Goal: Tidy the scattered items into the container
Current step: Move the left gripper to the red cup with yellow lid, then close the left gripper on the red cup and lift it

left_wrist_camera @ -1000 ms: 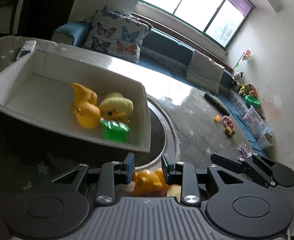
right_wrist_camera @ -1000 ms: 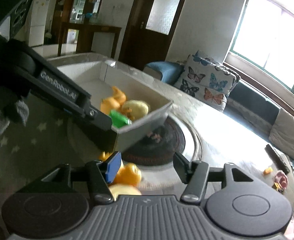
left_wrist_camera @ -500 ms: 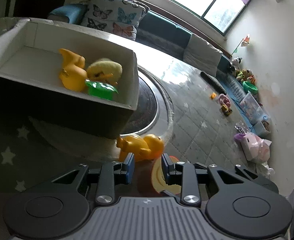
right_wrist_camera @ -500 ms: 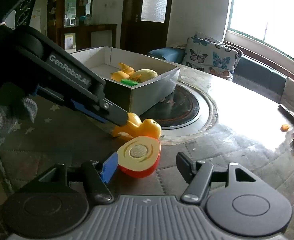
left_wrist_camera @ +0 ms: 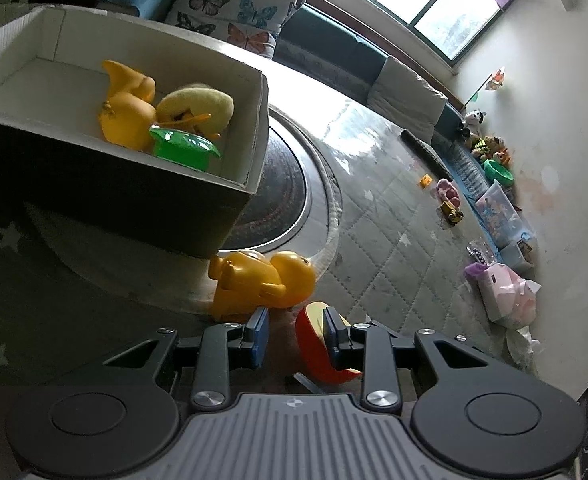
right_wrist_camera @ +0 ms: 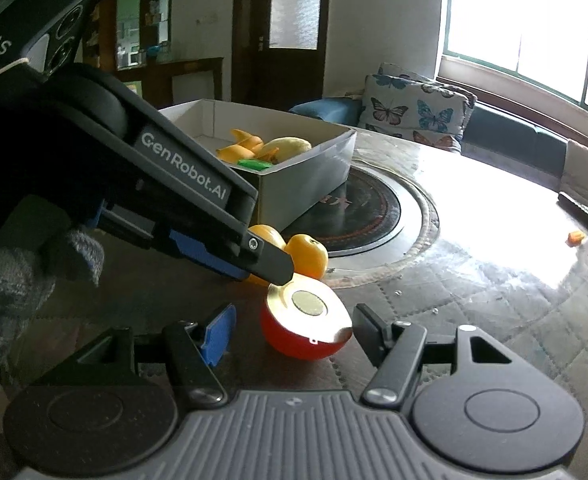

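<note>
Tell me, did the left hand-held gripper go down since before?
Yes. The left hand-held gripper dropped: the white cardboard box now sits higher in its view, showing its dark side wall.

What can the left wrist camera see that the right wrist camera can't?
Only the left wrist view shows the stuffed animals and clear bin by the far wall.

Only the right wrist view shows the wooden door, a gloved hand, and the left gripper from outside.

Both show the white box, the orange duck beside it, and the red half fruit.
</note>
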A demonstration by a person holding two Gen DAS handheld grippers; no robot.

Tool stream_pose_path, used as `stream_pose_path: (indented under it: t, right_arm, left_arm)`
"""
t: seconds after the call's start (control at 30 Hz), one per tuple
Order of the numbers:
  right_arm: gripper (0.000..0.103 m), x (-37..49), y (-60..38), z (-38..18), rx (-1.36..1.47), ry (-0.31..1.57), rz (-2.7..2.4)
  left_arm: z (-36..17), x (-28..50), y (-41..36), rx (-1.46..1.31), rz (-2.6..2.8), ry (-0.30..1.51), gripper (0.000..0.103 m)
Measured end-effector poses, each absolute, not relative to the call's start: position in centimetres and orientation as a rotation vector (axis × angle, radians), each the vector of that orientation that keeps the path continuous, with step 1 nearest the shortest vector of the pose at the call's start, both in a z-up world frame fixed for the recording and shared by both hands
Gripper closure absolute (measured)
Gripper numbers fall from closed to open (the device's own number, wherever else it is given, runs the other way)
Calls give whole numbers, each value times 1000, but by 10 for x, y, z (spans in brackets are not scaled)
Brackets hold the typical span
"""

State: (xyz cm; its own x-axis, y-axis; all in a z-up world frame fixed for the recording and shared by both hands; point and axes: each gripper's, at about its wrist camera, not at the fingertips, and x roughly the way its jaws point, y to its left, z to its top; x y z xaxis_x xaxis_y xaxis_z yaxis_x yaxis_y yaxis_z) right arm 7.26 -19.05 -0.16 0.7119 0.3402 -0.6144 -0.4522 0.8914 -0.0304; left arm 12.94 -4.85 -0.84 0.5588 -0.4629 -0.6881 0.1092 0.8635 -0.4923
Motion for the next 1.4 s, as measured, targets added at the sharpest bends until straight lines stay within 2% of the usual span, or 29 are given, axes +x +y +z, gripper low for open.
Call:
stream_pose_path:
  t: [0.4,0.6,1.0,1.4]
  right_arm:
    - [39,73,-194,0,-144,638,427]
    - [50,74,-190,-7,-128,656,443]
    - [50,67,-183,-4,-144,642,452]
    - [50,73,-151,32,-182,530,519]
  left_arm:
    - [-9,131,-49,-470,-367,941,71]
    - [-15,133,-49,-493,-358,961,71]
    - [-15,126,-42,-524,-362,960,74]
    - [32,114,-9,-506,-309,817,75]
